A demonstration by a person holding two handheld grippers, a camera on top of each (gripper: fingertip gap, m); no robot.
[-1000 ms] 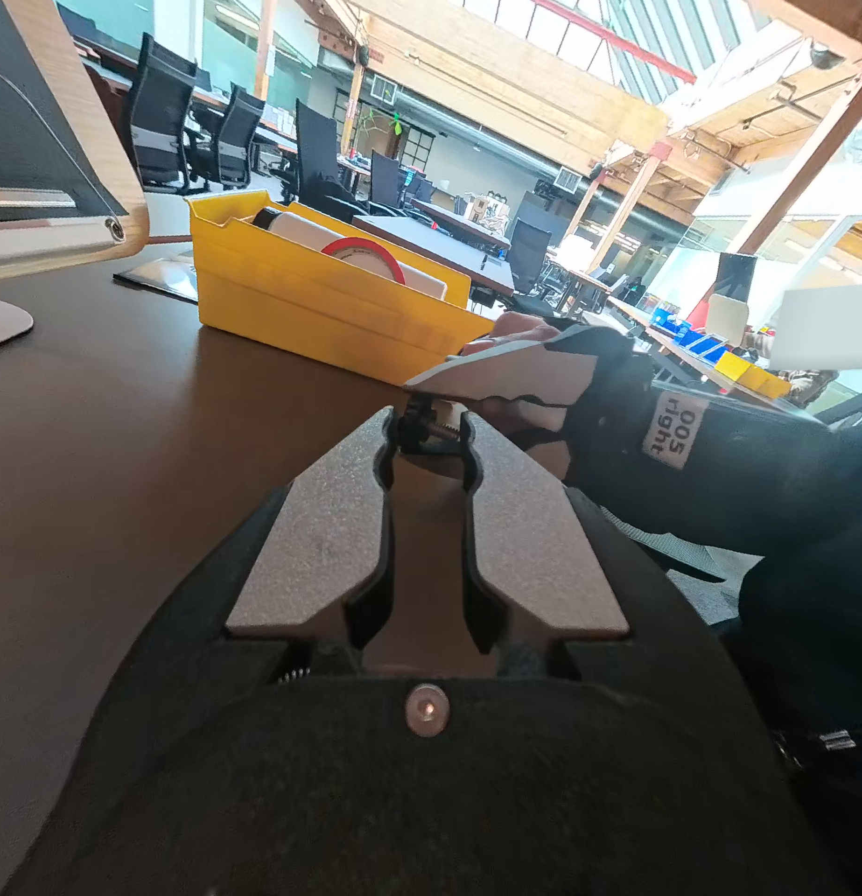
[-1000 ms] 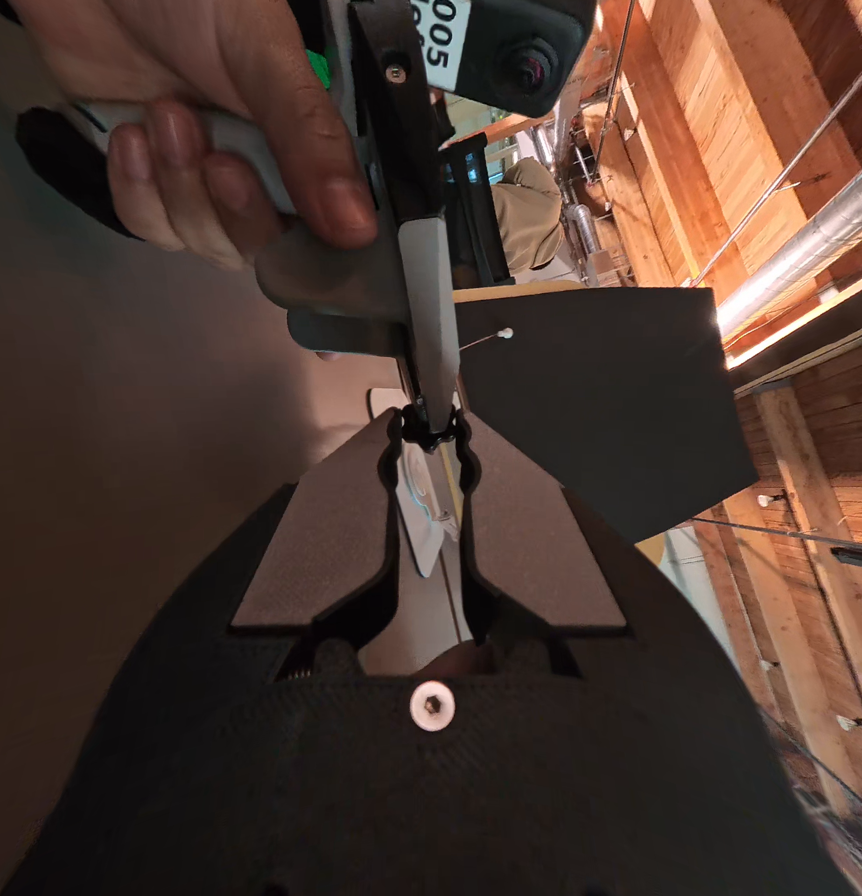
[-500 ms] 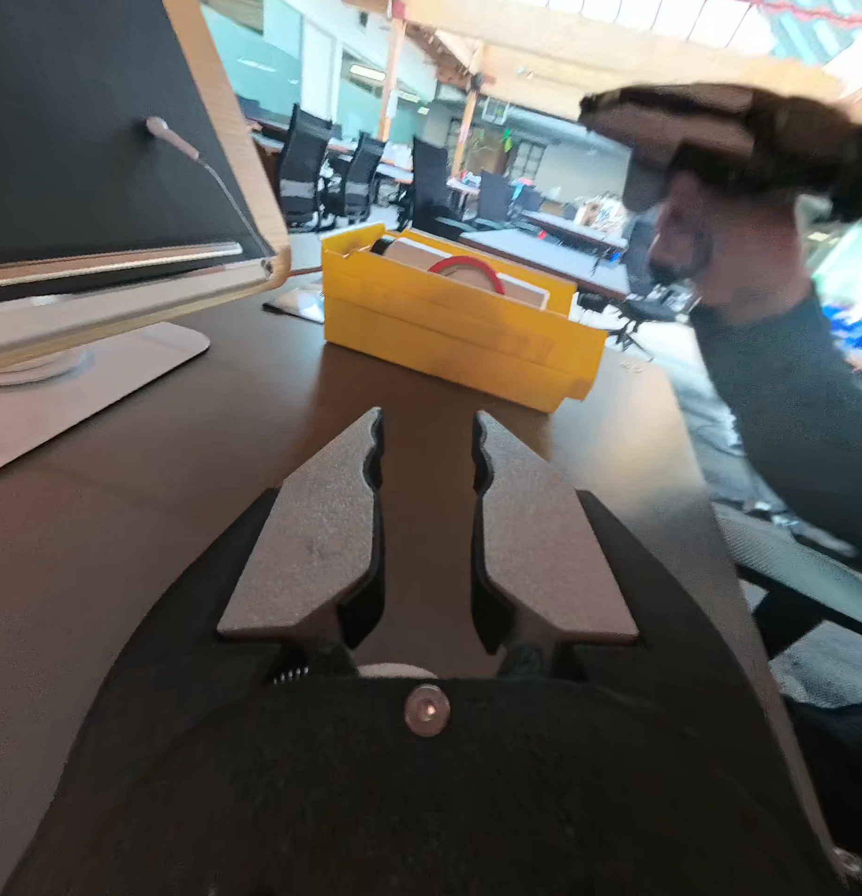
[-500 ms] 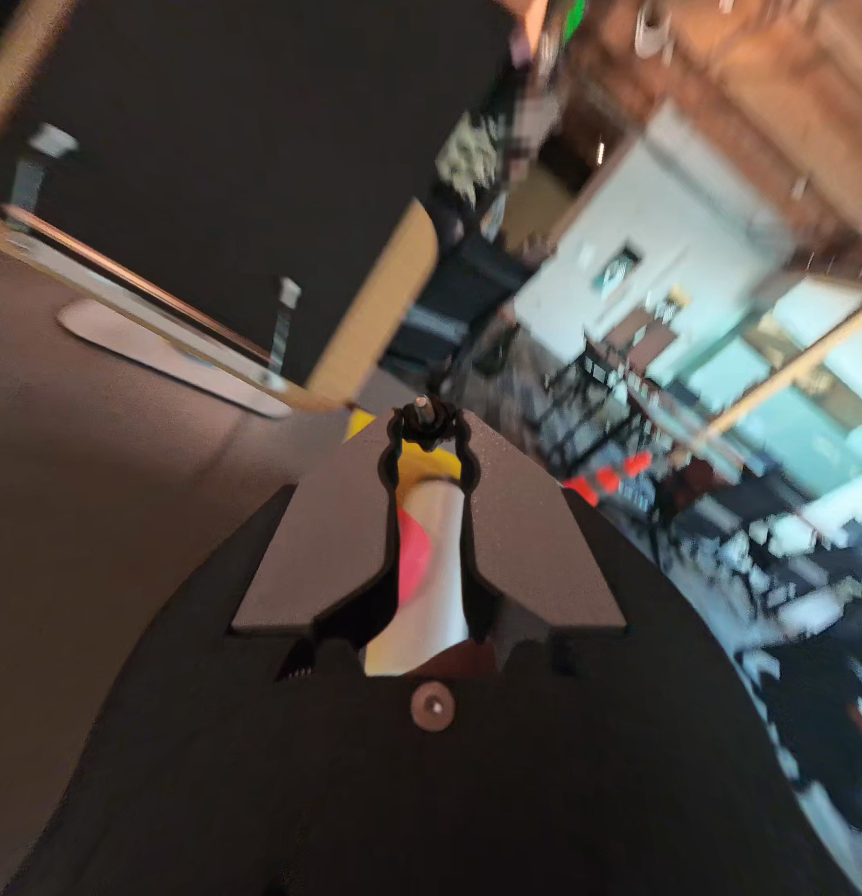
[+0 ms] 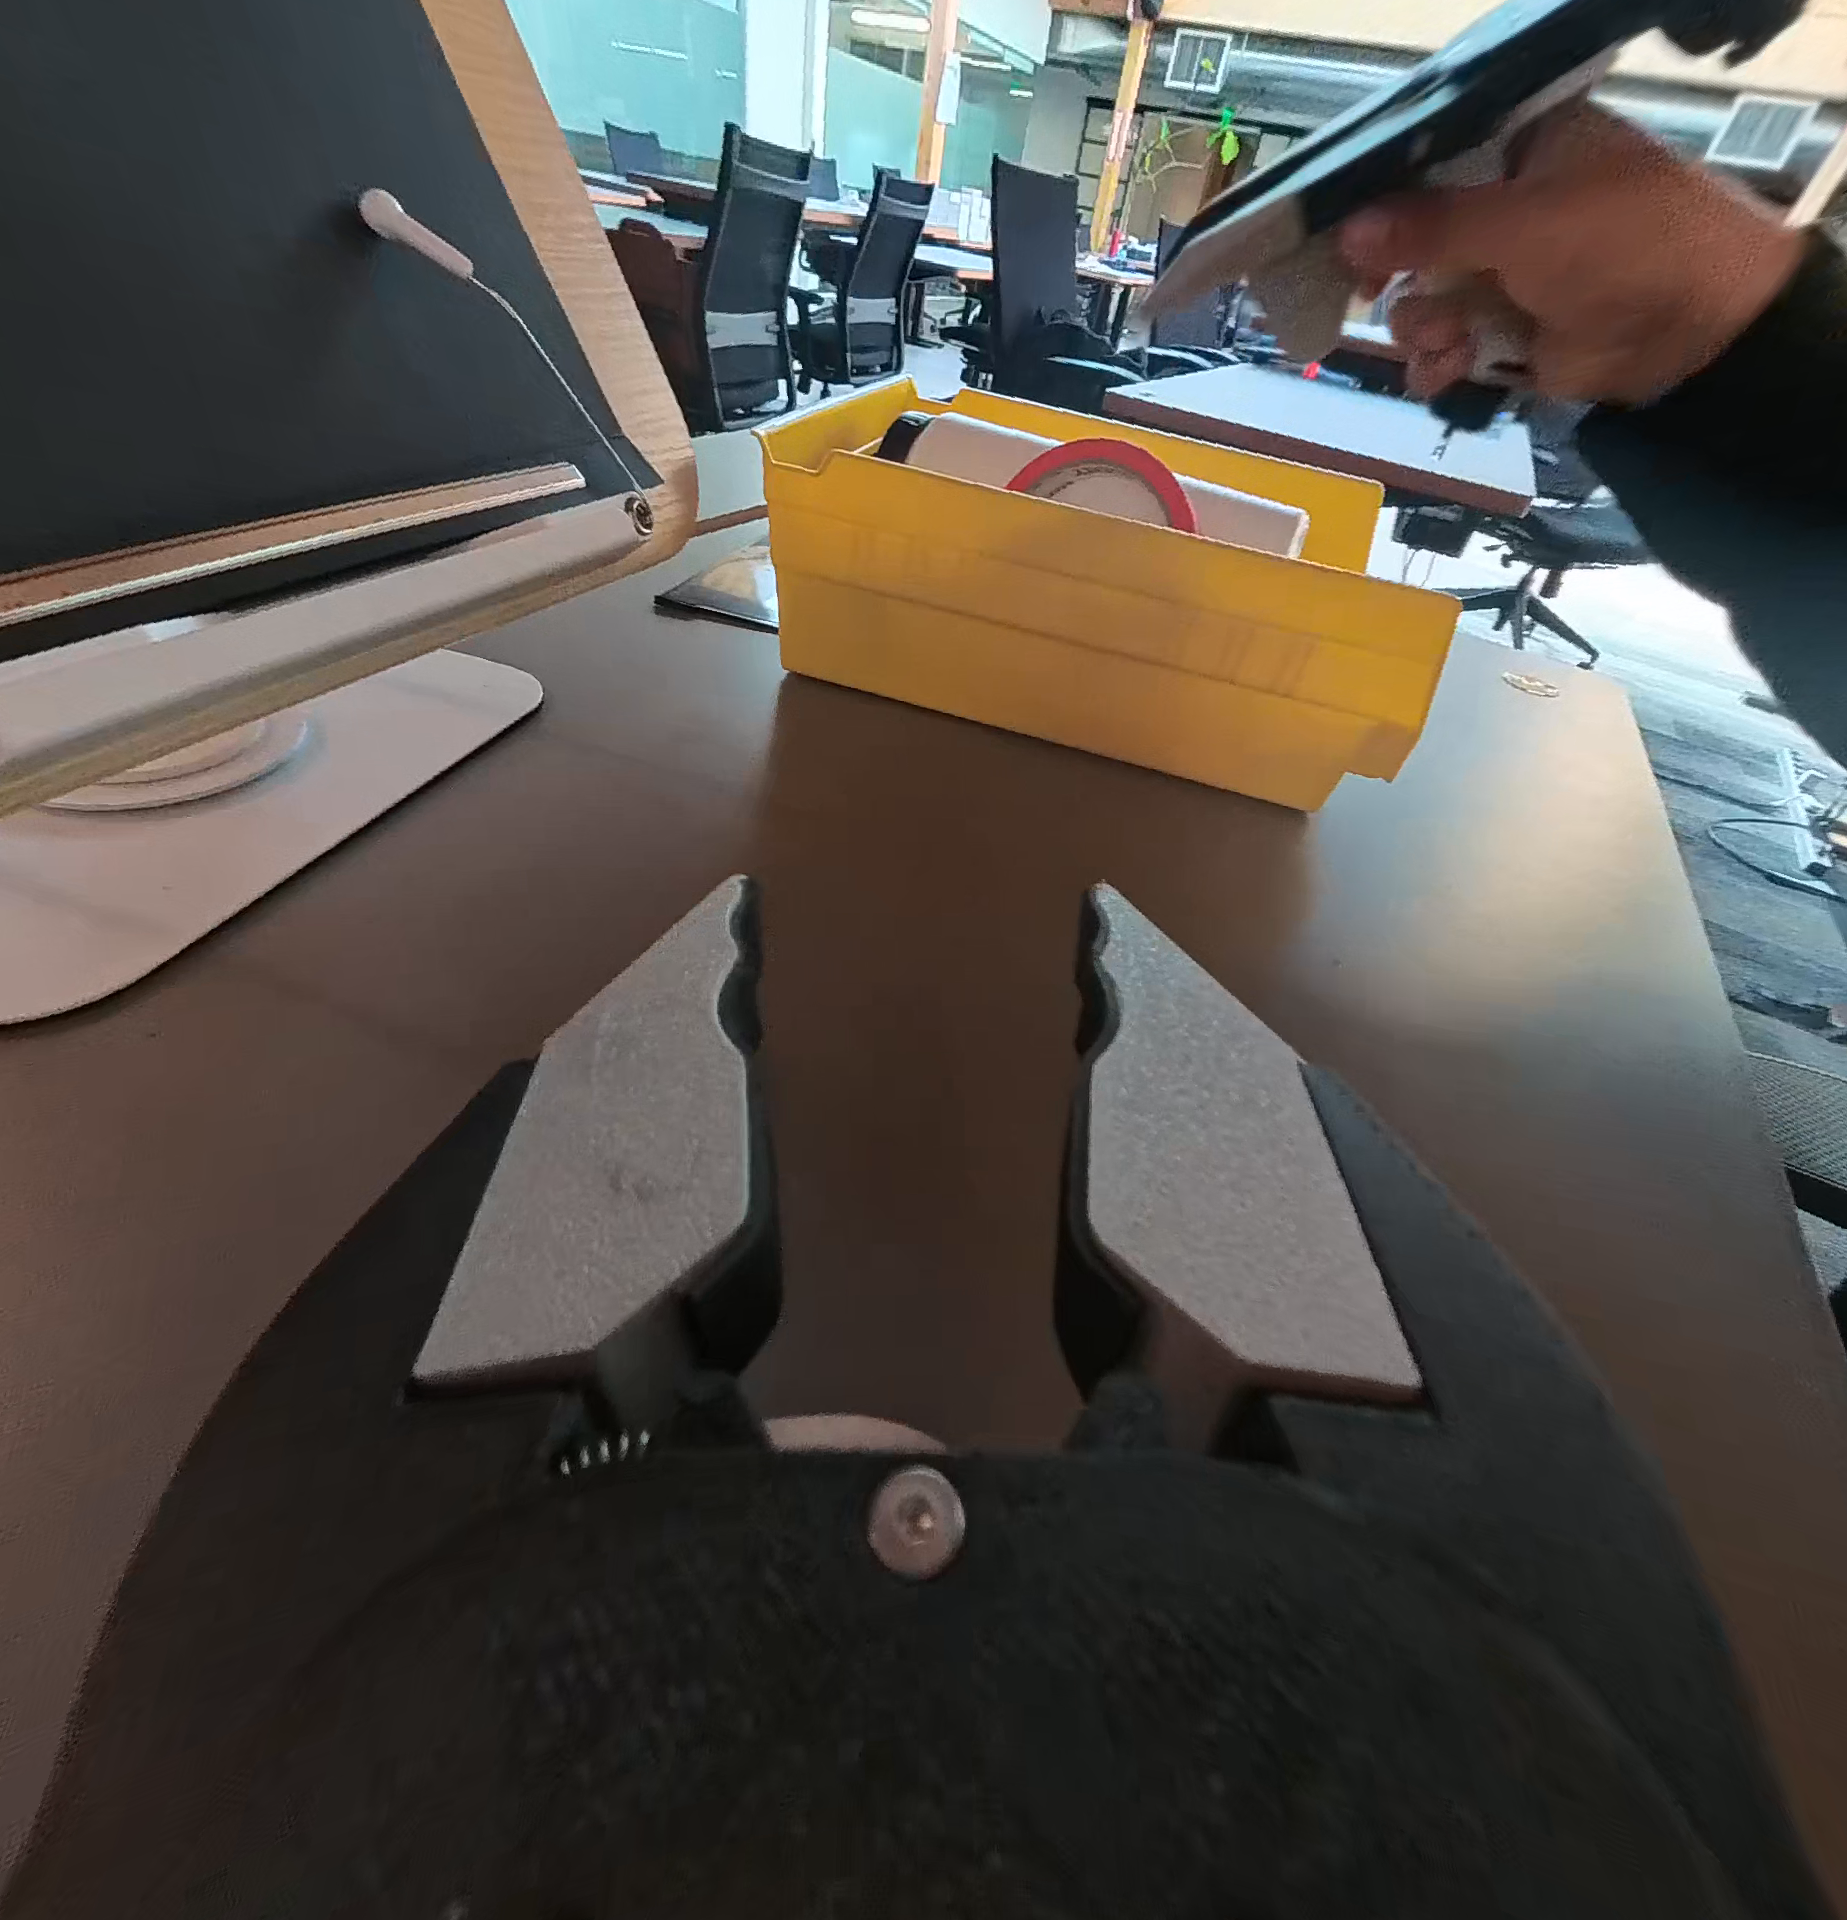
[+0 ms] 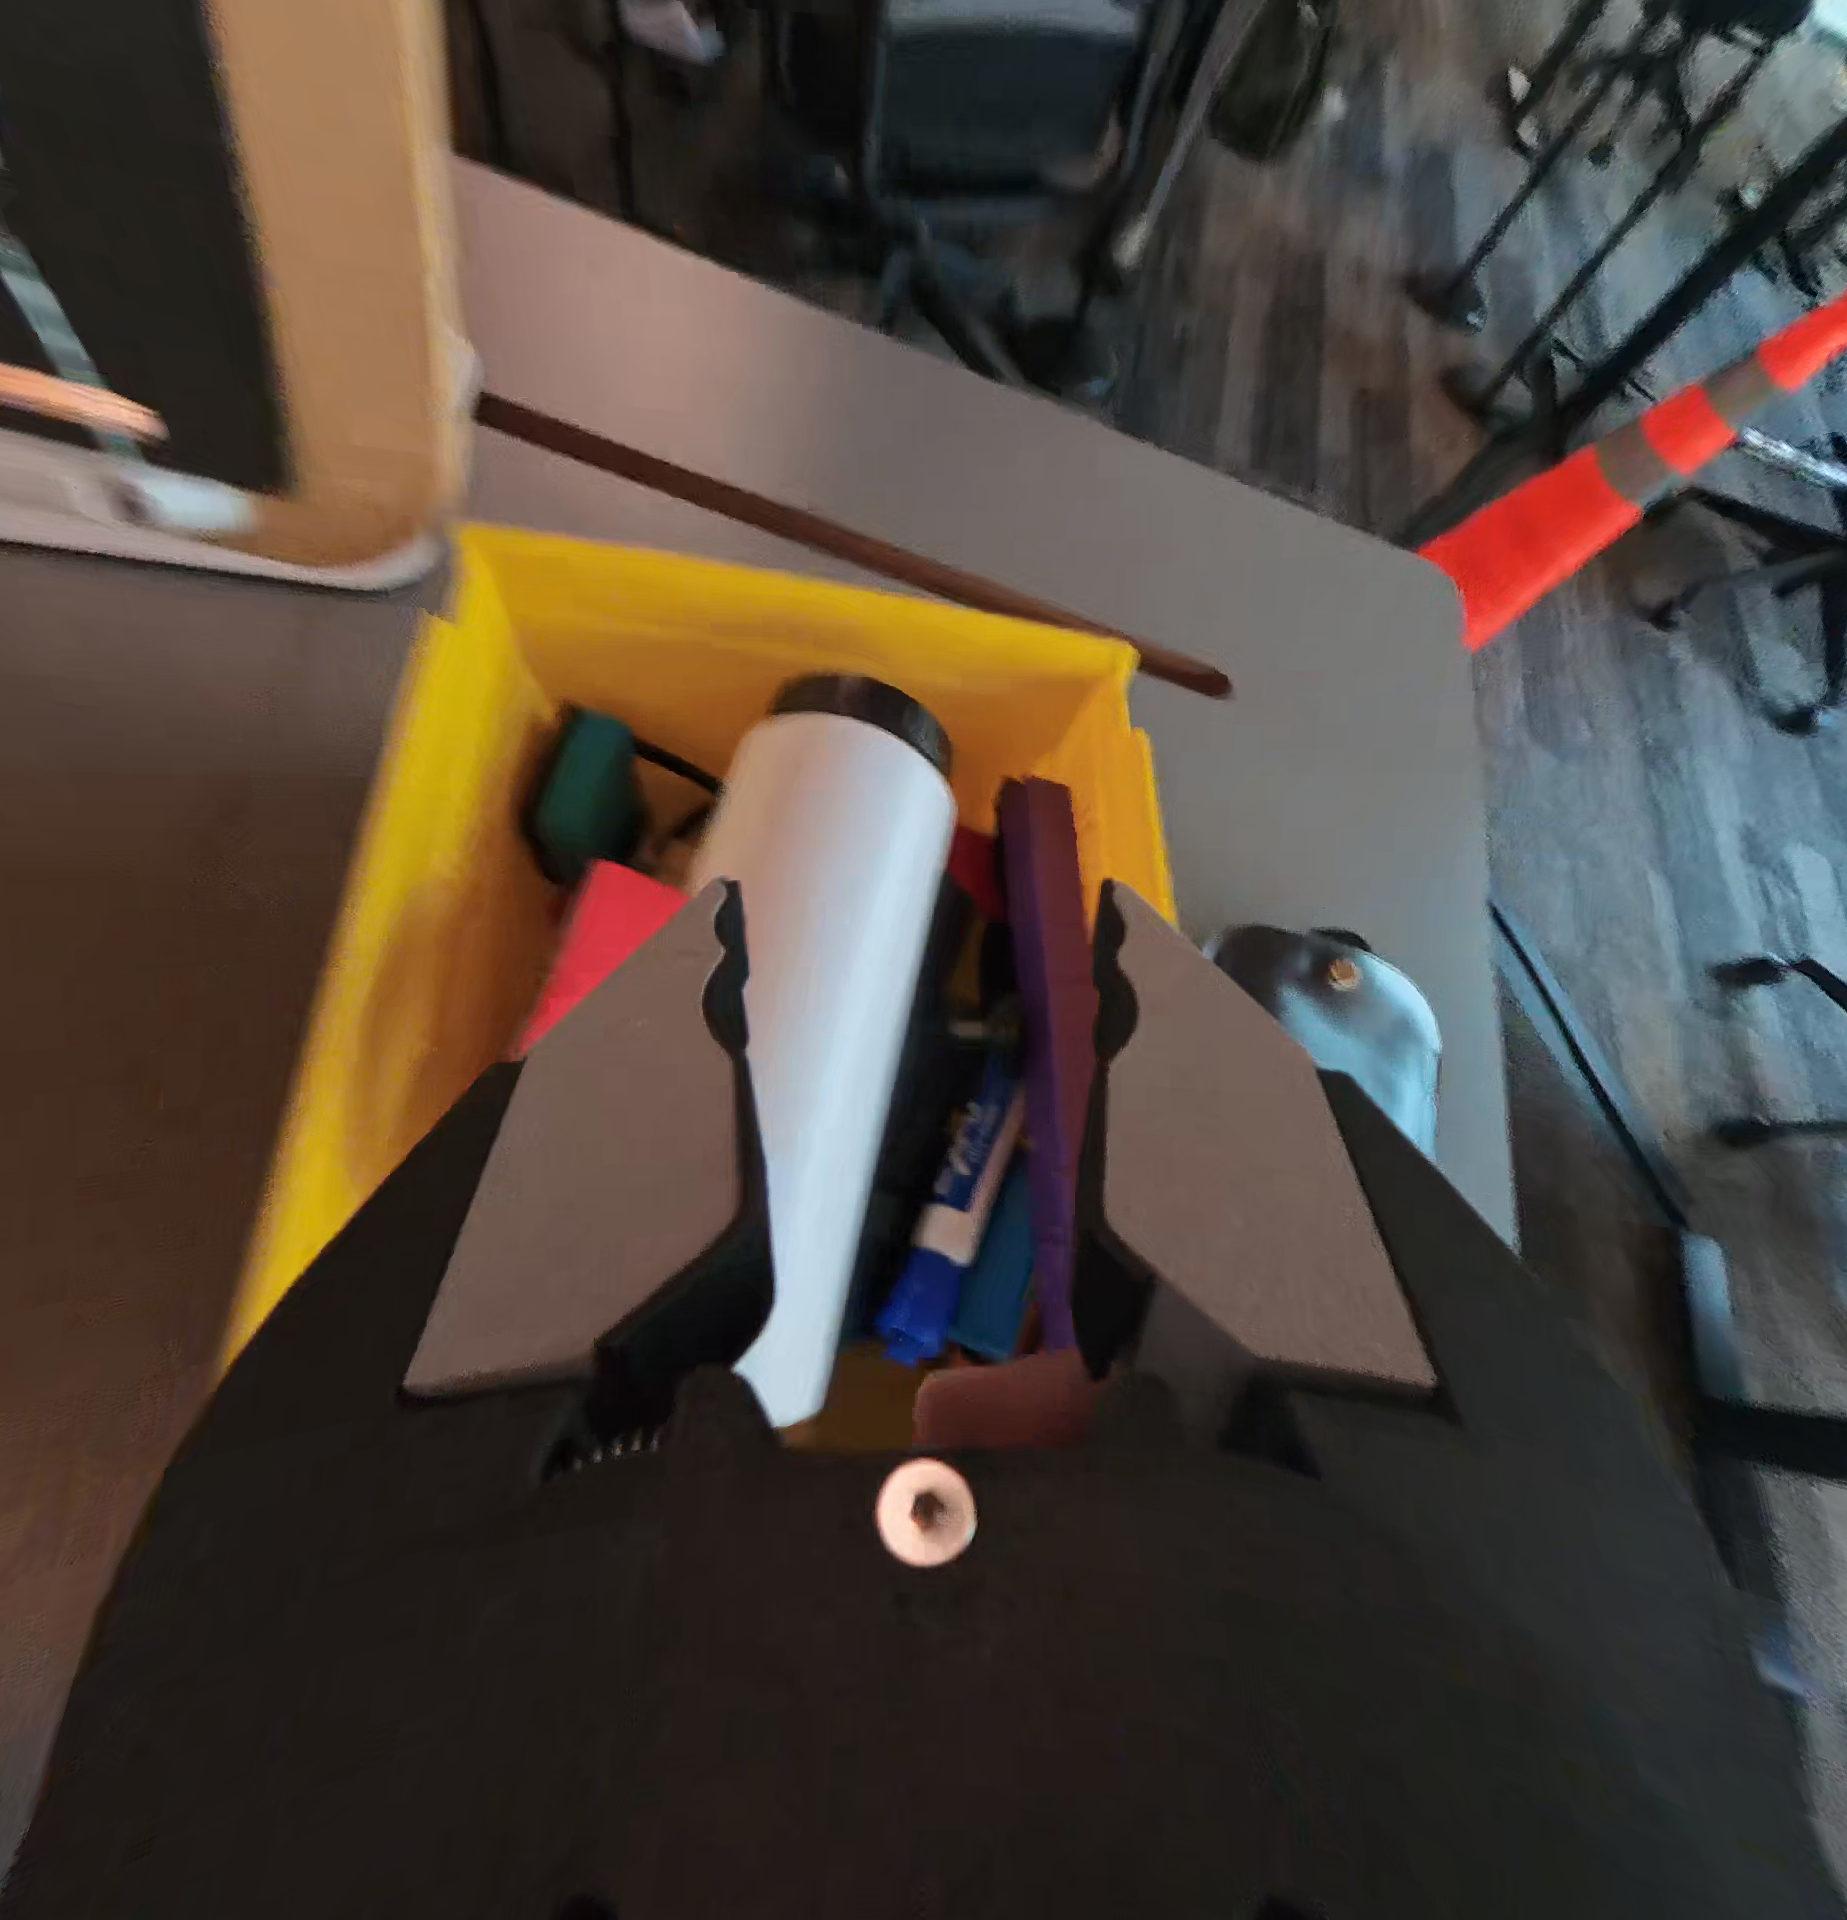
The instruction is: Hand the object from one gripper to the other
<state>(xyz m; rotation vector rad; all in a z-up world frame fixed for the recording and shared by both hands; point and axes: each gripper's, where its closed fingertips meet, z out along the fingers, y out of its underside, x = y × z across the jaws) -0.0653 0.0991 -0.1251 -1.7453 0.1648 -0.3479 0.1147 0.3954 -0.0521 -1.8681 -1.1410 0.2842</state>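
My left gripper is open and empty, low over the dark table and facing the yellow bin. My right gripper is open and empty, looking down into the yellow bin from above. In the left wrist view it is blurred at the top right, held by a hand above the bin. The small black screw-like object is not between either pair of fingers, and I cannot pick it out in the bin. The bin holds a white cylinder with a black cap, a blue marker, a purple strip and a red tape roll.
A monitor on a silver base stands at the left of the table. The table's right edge drops to the floor. An orange cone and office chairs stand beyond the table. A shiny rounded item lies right of the bin. The gap from one gripper's tips to the other's is roughly 35 centimeters. The shiny rounded item is closer to my right gripper, around 25 centimeters from its tips; the left tips are 55 centimeters off.
One second ago both grippers pinched the small black object. The left let go and opened wider. The right swung over the bin and opened; the object is gone from its fingers.
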